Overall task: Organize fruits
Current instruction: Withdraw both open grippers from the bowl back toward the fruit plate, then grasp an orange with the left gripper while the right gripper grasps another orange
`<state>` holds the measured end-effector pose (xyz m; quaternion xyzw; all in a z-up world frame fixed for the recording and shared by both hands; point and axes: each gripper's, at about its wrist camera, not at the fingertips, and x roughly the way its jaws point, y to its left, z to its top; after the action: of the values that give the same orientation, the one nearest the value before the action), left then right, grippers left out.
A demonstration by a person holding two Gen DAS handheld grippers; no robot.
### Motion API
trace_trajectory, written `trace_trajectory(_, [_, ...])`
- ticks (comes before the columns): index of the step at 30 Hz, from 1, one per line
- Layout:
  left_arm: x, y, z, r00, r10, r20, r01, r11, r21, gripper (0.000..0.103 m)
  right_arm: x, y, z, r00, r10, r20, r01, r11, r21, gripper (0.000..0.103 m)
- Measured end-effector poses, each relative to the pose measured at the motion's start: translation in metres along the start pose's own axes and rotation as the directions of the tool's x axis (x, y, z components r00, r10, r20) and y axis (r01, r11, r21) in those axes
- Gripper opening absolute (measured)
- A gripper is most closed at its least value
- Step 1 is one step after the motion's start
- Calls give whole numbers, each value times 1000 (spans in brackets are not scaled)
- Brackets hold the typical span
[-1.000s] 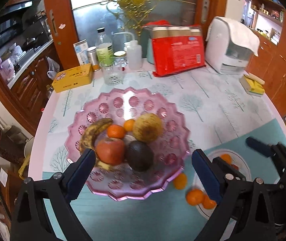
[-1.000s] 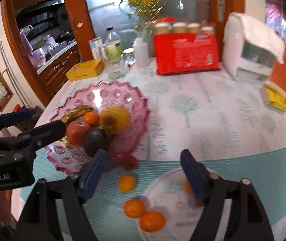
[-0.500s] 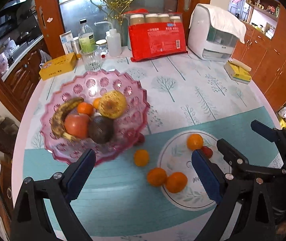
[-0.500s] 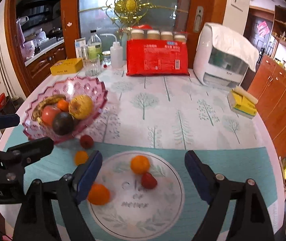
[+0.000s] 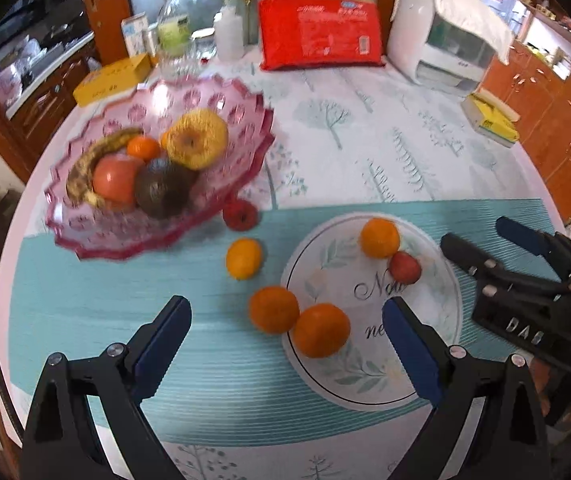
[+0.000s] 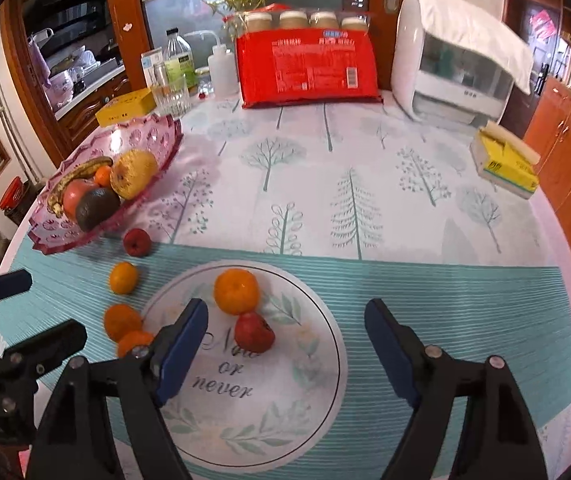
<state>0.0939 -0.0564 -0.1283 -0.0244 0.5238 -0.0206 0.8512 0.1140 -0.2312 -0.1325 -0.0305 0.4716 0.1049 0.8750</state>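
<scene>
A pink glass dish at the left holds a banana, an apple, a dark avocado, a yellow fruit and a small orange. On the teal mat lie a small red fruit and oranges. The mat's white lettered circle carries an orange and a red fruit; another orange sits on its rim. My left gripper hangs open above the two near oranges, touching neither. My right gripper hovers over the circle with its jaws closing, the red fruit below them and untouched.
At the back stand a red pack of jars, a white appliance, bottles and a glass, and a yellow tin. A yellow tissue pack lies at the right. Wooden cabinets ring the round table.
Both views have swung from the pink dish to the white circle and come lower. The loose fruits now lie under the fingers. The right jaws stand slightly narrower.
</scene>
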Motion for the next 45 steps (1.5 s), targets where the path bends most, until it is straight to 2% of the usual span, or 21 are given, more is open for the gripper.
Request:
trace_trajectory(3, [14, 3, -5, 1000, 1, -27, -2, 999, -38, 96, 12, -4, 0, 1000, 12, -18, -12, 1000, -15, 80])
trace_trajectory(11, [44, 12, -16, 998, -2, -70, -7, 993, -116, 96, 38, -1, 4, 992, 108, -62, -110, 993, -38, 80])
trace_trajectory(14, [53, 19, -16, 996, -24, -87, 11, 988, -157, 87, 46, 7, 7, 988, 134, -70, -138, 989, -57, 80])
trace_trajectory(18, [59, 30, -16, 993, -56, -103, 33, 977, -211, 85, 60, 18, 9, 983, 158, -90, -165, 983, -82, 79])
trace_trajectory(26, [60, 13, -21, 985, -95, -145, 68, 982, -177, 85, 89, 26, 8, 969, 183, -165, -199, 976, -90, 50])
trace_trajectory(27, [61, 11, -22, 983, -101, -151, 74, 982, -174, 85, 91, 26, 8, 966, 191, -172, -208, 974, -89, 49])
trace_trajectory(29, [64, 5, -22, 981, -112, -159, 85, 982, -166, 85, 90, 27, 8, 965, 205, -165, -223, 970, -96, 42])
trace_trajectory(31, [66, 1, -24, 978, -124, -168, 96, 982, -162, 83, 90, 27, 8, 964, 209, -162, -227, 969, -99, 41])
trace_trajectory(41, [77, -29, -26, 948, -224, -228, 206, 973, -100, 44, 83, 24, 4, 969, 204, -140, -217, 972, -86, 40])
trace_trajectory(45, [79, -43, -25, 950, -190, -249, 181, 982, -61, 44, 74, 21, 4, 974, 199, -110, -207, 975, -74, 40])
